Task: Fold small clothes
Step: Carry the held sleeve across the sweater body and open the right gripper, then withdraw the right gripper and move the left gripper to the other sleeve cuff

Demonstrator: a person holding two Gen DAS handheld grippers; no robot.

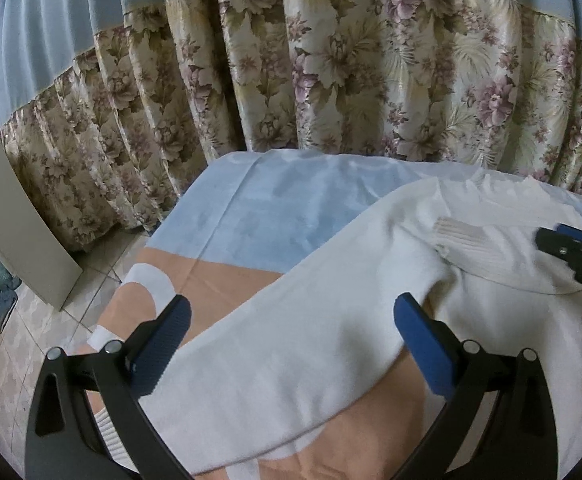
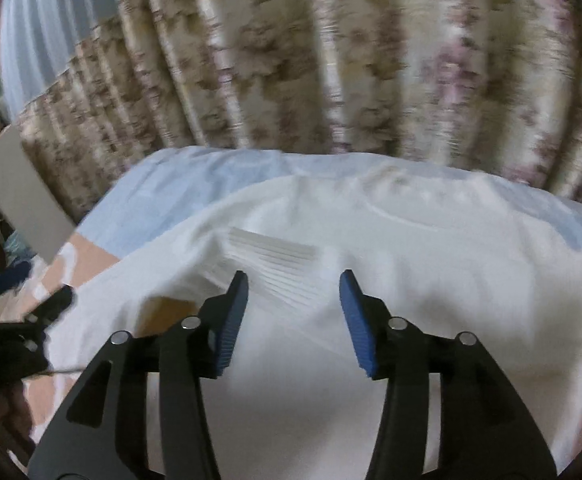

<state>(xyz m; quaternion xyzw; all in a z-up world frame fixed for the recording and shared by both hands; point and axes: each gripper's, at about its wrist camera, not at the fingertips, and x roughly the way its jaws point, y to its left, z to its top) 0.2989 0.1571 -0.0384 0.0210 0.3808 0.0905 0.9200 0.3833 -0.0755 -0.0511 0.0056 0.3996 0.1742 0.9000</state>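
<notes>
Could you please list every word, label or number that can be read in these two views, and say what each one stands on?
"DA": white letters on the black body of the right gripper, cut off by the frame edge in the left wrist view, so the word is incomplete.
Nothing else is legible: the white sweater, bed sheet and floral curtain show no writing.

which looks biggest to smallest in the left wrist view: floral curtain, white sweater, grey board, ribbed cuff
1. floral curtain
2. white sweater
3. grey board
4. ribbed cuff

The curtain hangs farther back and the sweater lies close to the camera, so only apparent size is ranked.
</notes>
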